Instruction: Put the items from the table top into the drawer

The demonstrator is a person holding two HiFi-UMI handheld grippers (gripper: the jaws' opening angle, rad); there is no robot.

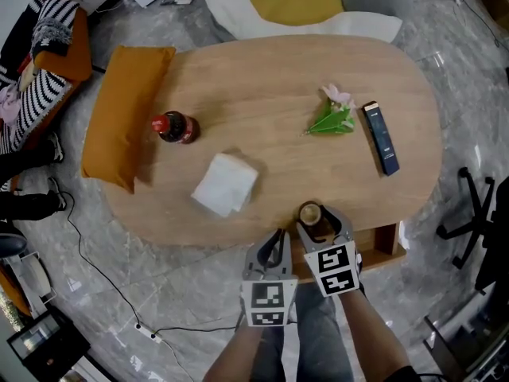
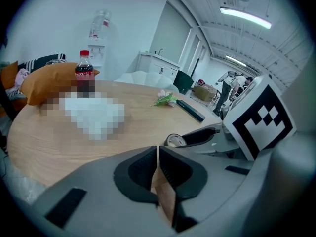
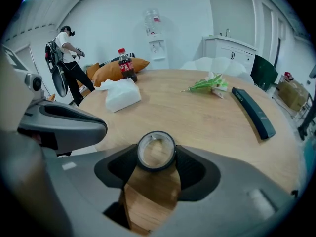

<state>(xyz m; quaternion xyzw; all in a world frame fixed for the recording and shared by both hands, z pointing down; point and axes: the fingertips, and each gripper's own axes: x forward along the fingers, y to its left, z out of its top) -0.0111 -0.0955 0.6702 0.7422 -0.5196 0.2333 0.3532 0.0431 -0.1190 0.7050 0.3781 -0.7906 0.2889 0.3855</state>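
The small round roll (image 3: 156, 151), seemingly tape, is found at the near edge of the bench (image 1: 278, 94). It is clasped across its rim by the jaws of the right gripper (image 3: 156, 153), which are kept fairly wide by it. The jaws of the left gripper (image 2: 157, 168) are closed together on nothing. The roll is judged light, stiff and smooth-sided, so it is best held across its full width with gentle pressure, lest it be squeezed out.

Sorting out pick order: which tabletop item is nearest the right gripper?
The small round ring, sitting in the right gripper at the near edge; bottle, tissues, flower and remote lie farther back.
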